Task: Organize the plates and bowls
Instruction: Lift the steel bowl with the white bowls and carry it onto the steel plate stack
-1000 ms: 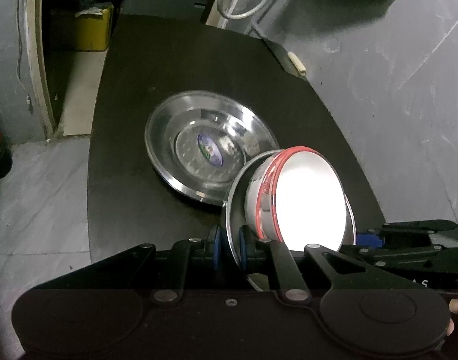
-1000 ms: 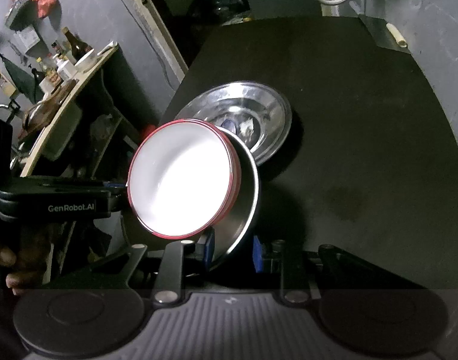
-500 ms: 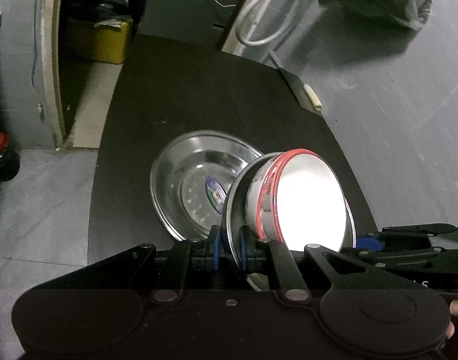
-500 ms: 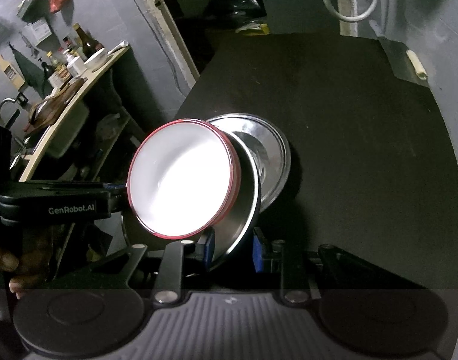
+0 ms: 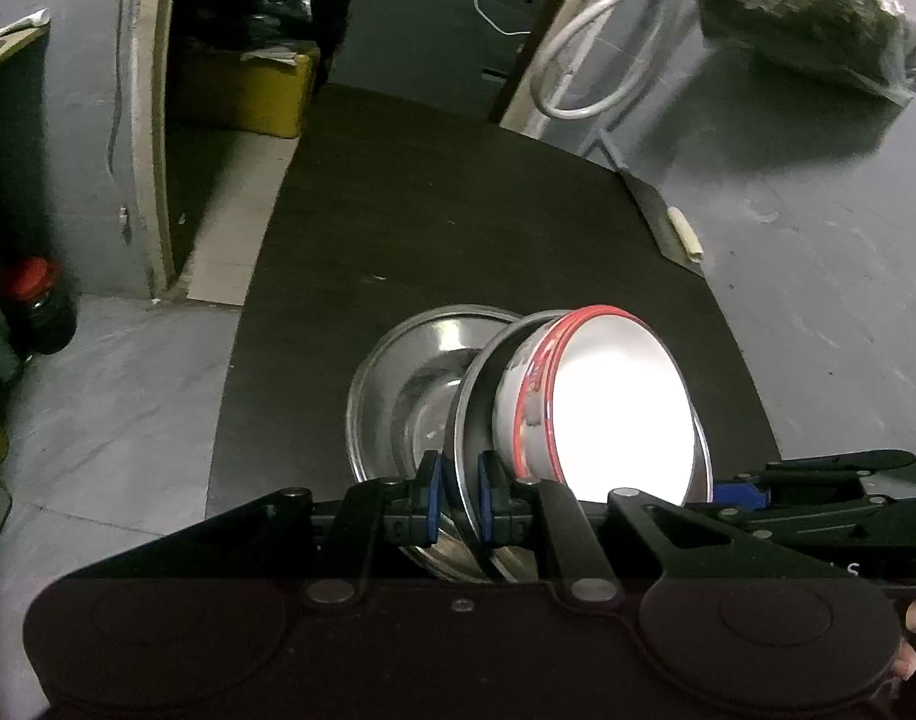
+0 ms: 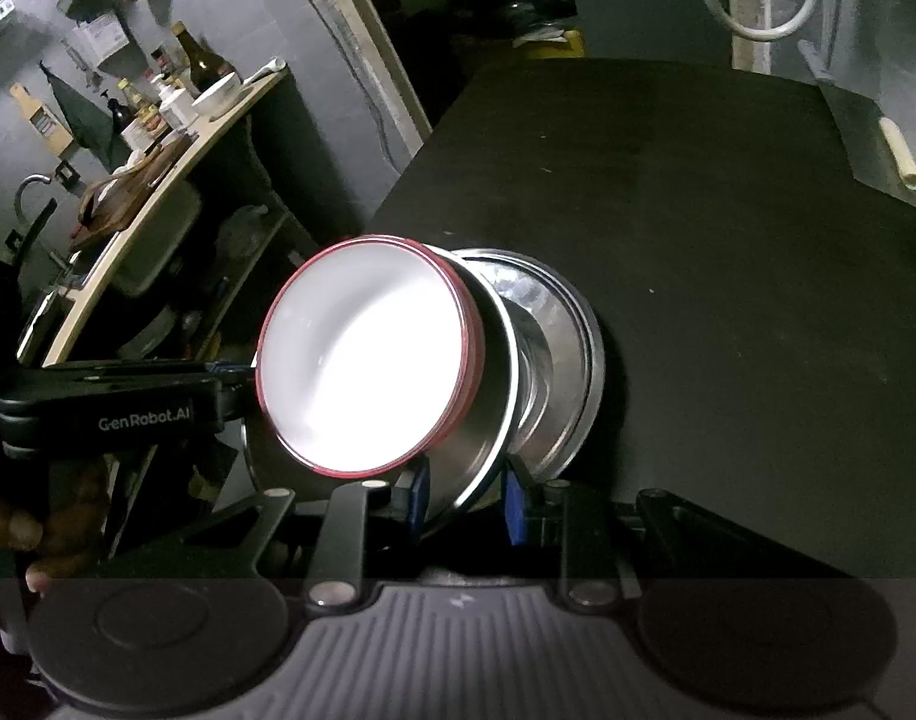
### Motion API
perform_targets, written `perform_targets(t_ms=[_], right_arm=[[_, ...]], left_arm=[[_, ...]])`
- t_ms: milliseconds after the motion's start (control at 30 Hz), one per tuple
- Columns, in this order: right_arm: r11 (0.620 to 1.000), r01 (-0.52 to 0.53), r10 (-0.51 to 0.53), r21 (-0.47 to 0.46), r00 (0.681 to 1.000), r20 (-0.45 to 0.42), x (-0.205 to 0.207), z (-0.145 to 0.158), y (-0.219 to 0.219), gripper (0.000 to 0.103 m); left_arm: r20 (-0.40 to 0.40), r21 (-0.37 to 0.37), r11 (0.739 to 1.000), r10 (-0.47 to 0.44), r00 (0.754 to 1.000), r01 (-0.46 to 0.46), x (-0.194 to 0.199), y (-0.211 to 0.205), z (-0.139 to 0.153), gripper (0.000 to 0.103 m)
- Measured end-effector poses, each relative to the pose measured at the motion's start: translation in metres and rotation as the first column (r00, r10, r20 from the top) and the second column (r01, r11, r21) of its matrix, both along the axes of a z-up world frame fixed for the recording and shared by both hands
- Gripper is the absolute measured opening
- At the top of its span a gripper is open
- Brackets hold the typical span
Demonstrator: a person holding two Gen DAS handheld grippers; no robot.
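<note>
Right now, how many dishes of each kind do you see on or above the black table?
Steel plates: 2, one held, one lying on the table
White bowl with red rim: 1
Total: 3

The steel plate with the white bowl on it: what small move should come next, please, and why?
Probably lower it a little, level, onto the second steel plate on the black table. Both the left gripper and the right gripper clamp the steel plate, with the red-rimmed bowl, just above it.

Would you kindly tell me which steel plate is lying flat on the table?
The rear steel plate; the front steel plate is held tilted, carrying the red-rimmed bowl.
</note>
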State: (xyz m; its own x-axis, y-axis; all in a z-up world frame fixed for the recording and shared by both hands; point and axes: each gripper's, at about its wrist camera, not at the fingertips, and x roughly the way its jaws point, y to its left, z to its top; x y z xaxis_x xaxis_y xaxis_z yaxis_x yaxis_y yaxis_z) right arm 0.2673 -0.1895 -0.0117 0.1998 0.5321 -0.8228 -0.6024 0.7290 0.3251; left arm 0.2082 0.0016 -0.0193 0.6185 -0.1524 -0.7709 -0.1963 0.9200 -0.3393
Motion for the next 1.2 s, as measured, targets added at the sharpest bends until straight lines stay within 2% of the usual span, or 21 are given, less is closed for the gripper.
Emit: perform_targets(t_ms=[333, 1200], right_arm=[[0.999, -0.034, 0.035, 0.021, 0.999, -0.011, 0.015, -0.008, 0.008, 0.029], [0.999, -0.025, 0.026, 0.034, 1.0, -0.015, 0.025, -0.02, 0.005, 0.029]], left_arm=[[-0.018, 0.029, 0.998, 0.05, 0.999, -0.05, 0.011, 0.004, -0.004, 0.01], [-0.066, 0.067, 0.992, 0.108, 0.992, -0.104, 0.028, -0.003, -0.019, 0.01]])
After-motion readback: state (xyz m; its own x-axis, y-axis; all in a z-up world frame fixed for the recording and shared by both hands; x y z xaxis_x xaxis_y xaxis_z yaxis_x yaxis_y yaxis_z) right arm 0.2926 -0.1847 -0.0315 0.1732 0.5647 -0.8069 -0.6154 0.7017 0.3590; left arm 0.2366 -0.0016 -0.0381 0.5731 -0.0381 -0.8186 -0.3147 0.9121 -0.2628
